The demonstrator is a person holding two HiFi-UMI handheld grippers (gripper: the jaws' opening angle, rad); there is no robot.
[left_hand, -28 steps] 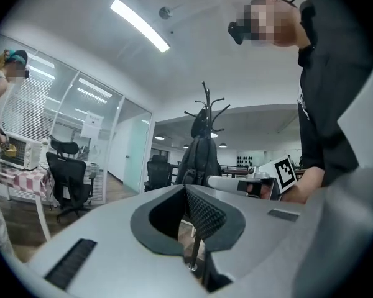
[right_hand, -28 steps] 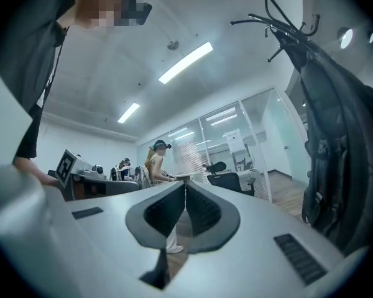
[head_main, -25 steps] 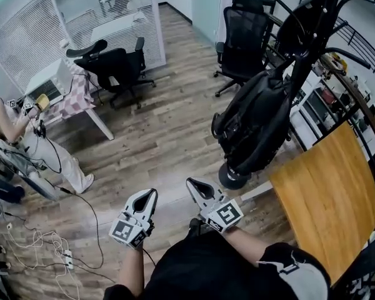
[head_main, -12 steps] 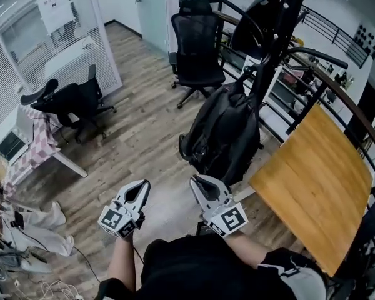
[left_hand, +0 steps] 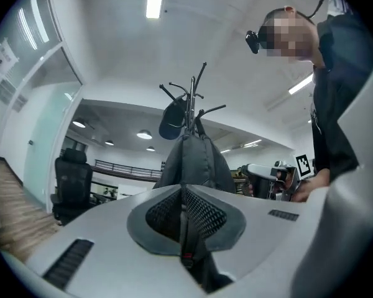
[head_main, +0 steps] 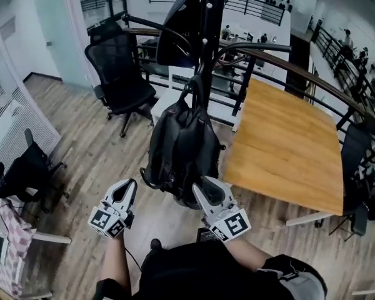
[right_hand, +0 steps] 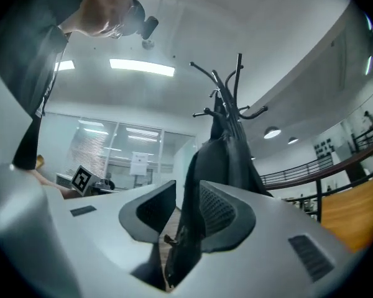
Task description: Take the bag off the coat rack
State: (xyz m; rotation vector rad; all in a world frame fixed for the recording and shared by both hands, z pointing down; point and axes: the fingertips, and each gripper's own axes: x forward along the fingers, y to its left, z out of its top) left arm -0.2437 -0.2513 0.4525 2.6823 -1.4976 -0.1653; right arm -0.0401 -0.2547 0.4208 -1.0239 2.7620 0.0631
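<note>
At the centre of the head view the bag (head_main: 182, 149) now hangs straight ahead from a hook of the coat rack (head_main: 206, 17). A second ago it sat off toward the upper right, so the person has turned to face it. Its lower end shows just above and between the two tongs, with the wooden table (head_main: 287, 149) to its right and a black office chair (head_main: 119, 74) at upper left.

The left tongs (head_main: 126, 189) are pressed together with nothing in them. The right tongs (head_main: 203, 186), shut until a moment ago, are opening. The dark bag shows through their gap, but as far as I can tell neither pad presses on it.

I judge the approach is under way, with the right tongs being readied for the bag's strap or top loop near the hook. The bag is untouched on the rack, so the lift-off is all to come.
</note>
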